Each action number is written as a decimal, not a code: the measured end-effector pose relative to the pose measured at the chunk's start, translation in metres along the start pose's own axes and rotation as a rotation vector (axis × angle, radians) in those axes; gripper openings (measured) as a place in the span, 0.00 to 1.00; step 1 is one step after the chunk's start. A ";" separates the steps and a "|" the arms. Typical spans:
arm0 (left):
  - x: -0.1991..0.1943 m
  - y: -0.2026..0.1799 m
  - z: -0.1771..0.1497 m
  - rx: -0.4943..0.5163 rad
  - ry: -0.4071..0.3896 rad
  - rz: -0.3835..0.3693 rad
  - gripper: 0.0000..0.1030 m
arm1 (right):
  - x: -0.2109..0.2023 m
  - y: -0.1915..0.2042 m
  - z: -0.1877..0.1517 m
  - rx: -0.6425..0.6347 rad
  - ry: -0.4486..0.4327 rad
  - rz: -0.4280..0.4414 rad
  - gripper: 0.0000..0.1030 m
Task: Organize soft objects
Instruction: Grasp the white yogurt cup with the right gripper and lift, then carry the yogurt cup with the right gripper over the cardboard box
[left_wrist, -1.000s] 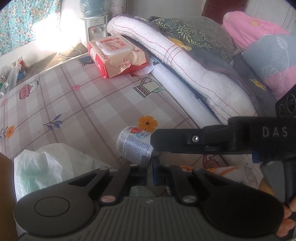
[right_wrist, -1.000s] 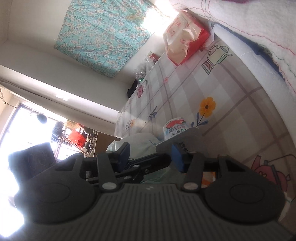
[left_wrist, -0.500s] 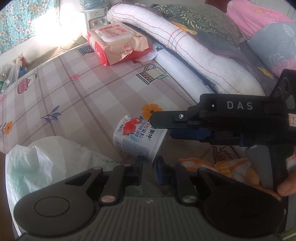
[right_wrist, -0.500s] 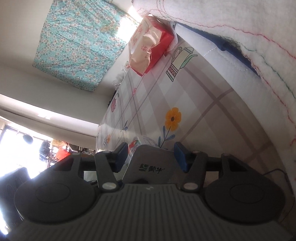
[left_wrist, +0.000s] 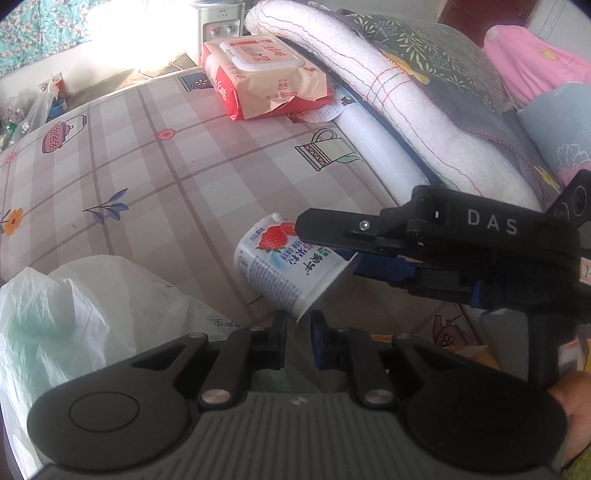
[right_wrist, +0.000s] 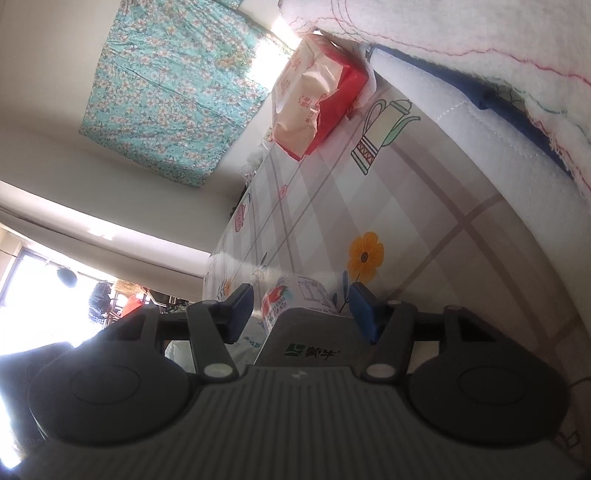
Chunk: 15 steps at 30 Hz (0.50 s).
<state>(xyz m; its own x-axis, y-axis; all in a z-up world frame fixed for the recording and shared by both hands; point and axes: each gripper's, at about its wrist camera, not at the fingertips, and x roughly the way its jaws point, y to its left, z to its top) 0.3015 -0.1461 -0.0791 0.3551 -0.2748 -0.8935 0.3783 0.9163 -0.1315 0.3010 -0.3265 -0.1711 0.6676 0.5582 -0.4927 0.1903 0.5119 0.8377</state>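
Observation:
A white yogurt cup (left_wrist: 291, 269) with a strawberry label lies tilted on the checked tablecloth (left_wrist: 147, 166). My right gripper (left_wrist: 325, 243) reaches in from the right, its open jaws standing on either side of the cup. In the right wrist view the cup (right_wrist: 299, 306) sits between the blue pads (right_wrist: 364, 310), with gaps on both sides. My left gripper (left_wrist: 297, 336) is nearly shut just below the cup's rim, holding nothing I can see. A white plastic bag (left_wrist: 74, 314) lies at the left.
A red and beige pack of wet wipes (left_wrist: 266, 77) lies at the far end of the table. Rolled white towel and folded blankets (left_wrist: 406, 103) run along the right side. A pink cushion (left_wrist: 535, 70) is at far right. A teal floral curtain (right_wrist: 173, 81) hangs on the wall.
The right gripper has opened wider and moved around the cup, which now lies tilted with its label up. The left wrist view has shifted slightly closer.

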 end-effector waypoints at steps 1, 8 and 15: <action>-0.003 0.001 0.000 -0.005 -0.007 0.002 0.13 | 0.000 0.002 -0.001 -0.005 0.005 -0.001 0.56; -0.026 0.004 0.006 -0.057 -0.024 -0.064 0.15 | -0.018 0.021 -0.005 0.033 0.042 -0.021 0.61; -0.032 0.019 0.025 -0.159 -0.037 -0.102 0.14 | -0.032 0.017 0.002 0.204 0.069 0.016 0.71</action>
<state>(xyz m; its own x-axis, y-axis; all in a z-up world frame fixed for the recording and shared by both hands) 0.3182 -0.1274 -0.0421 0.3546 -0.3764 -0.8559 0.2755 0.9168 -0.2891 0.2840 -0.3367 -0.1406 0.6219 0.6122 -0.4883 0.3266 0.3640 0.8723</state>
